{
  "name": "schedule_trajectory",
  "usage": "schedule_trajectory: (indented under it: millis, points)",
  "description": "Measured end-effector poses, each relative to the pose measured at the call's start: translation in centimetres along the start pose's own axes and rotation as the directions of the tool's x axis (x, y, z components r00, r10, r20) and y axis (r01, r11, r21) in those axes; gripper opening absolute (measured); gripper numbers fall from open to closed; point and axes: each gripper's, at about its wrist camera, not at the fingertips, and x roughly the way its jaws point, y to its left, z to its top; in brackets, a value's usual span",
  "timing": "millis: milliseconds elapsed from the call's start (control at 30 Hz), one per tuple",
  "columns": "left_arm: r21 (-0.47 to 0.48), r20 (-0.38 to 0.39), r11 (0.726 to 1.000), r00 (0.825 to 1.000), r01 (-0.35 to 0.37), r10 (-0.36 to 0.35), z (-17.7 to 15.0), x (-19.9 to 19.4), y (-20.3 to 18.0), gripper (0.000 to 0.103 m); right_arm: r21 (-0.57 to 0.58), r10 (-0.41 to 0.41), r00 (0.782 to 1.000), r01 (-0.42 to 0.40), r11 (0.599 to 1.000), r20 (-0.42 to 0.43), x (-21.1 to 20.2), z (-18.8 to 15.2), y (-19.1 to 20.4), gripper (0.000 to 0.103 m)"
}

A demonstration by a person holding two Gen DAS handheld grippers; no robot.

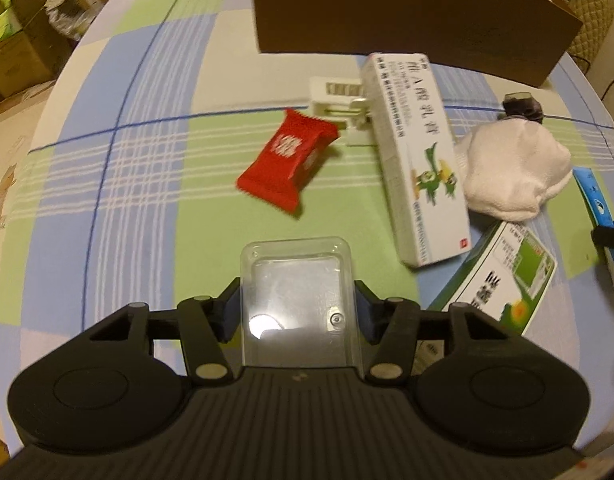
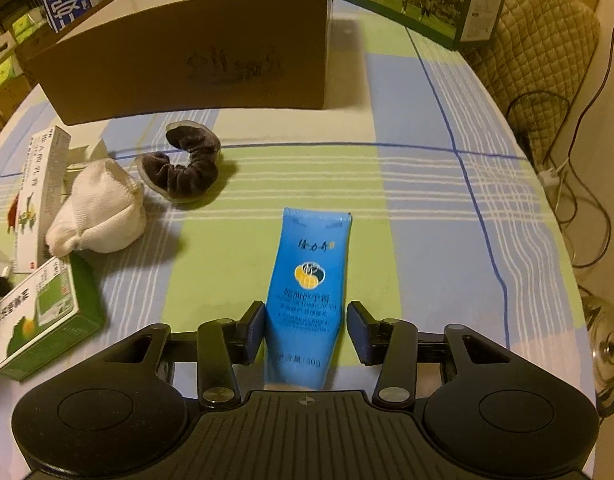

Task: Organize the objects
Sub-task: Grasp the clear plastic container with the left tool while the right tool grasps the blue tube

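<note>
We count one clear plastic case (image 1: 297, 288), one red snack packet (image 1: 287, 160), one small white holder (image 1: 339, 106) and one blue tube (image 2: 309, 280). Cartons on the cloth come to two — a long white carton (image 1: 417, 160) and a green carton (image 2: 47, 316). One white sock bundle (image 2: 97, 212), one dark scrunchie (image 2: 187, 168), one brown cardboard box (image 2: 187, 52).

My left claw (image 1: 297, 308) points steeply down, its blue pads pressed on both sides of what sits between them; my right claw (image 2: 305, 332) tilts down as well, jaws parted, one pad touching and the other standing clear.
</note>
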Motion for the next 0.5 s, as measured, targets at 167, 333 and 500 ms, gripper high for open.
schedule_trajectory:
  millis: [167,333,500]
  points:
    - [-0.029,-0.006,0.999,1.0,-0.015,0.015,-0.5,-0.3,0.9,0.051,-0.002,-0.014,1.0,0.014,1.0,0.001,0.2,0.2,0.2,0.042]
    - [-0.045,-0.008,0.999,1.0,-0.02,0.02,-0.9,-0.6,1.2,0.051,-0.009,-0.01,1.0,0.01,1.0,0.005,0.1,0.2,0.3,0.039]
    - [-0.059,-0.005,0.998,1.0,-0.014,0.014,-1.1,-0.8,1.4,0.051,-0.012,0.003,1.0,-0.003,1.0,-0.003,-0.2,-0.1,0.3,0.038]
